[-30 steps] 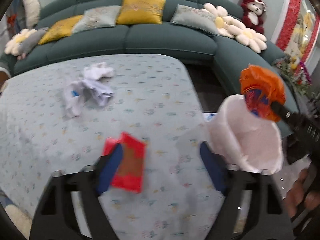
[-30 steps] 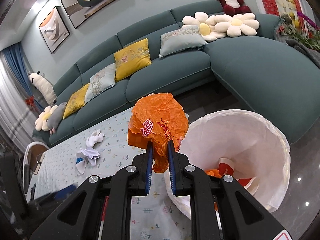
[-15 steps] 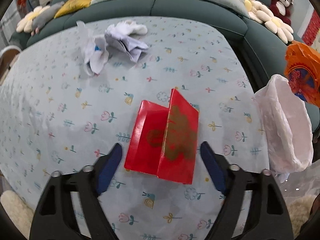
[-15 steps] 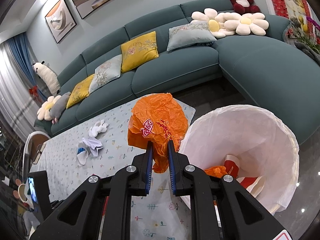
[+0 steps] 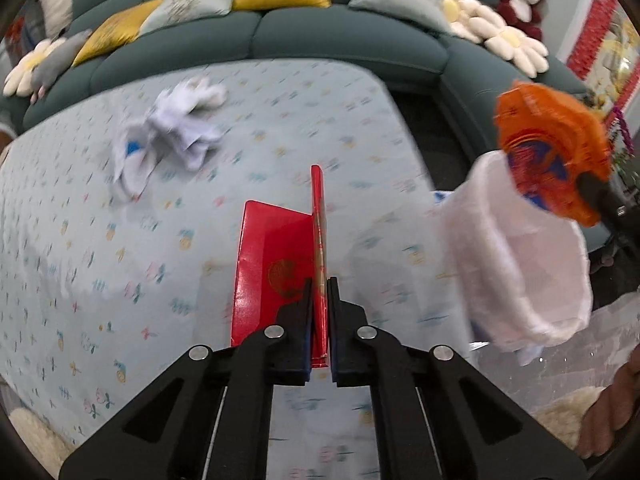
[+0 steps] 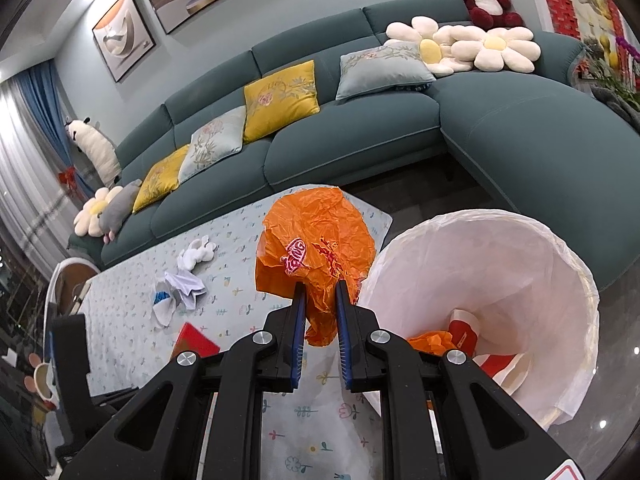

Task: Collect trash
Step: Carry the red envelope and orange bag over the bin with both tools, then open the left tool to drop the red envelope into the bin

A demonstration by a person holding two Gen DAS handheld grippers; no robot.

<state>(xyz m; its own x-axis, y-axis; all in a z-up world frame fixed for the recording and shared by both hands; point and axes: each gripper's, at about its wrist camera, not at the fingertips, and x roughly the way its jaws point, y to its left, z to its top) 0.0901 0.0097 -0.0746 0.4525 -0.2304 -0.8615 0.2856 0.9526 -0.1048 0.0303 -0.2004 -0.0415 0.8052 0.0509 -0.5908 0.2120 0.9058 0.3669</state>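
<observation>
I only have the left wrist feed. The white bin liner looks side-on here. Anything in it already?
Observer: Yes. The right wrist view looks into the white bin liner: crumpled orange plastic and a red-and-white piece lie at the bottom.
Operator: What does the right gripper have?
Observer: The right gripper is shut on the orange plastic bag, pinching its lower tail beside the liner's rim.
Operator: Left grip on the red envelope looks good to me. More trash?
Observer: The left gripper has just closed on the red envelope. Right view shows a blue scrap tucked in the white tissues on the table.
</observation>
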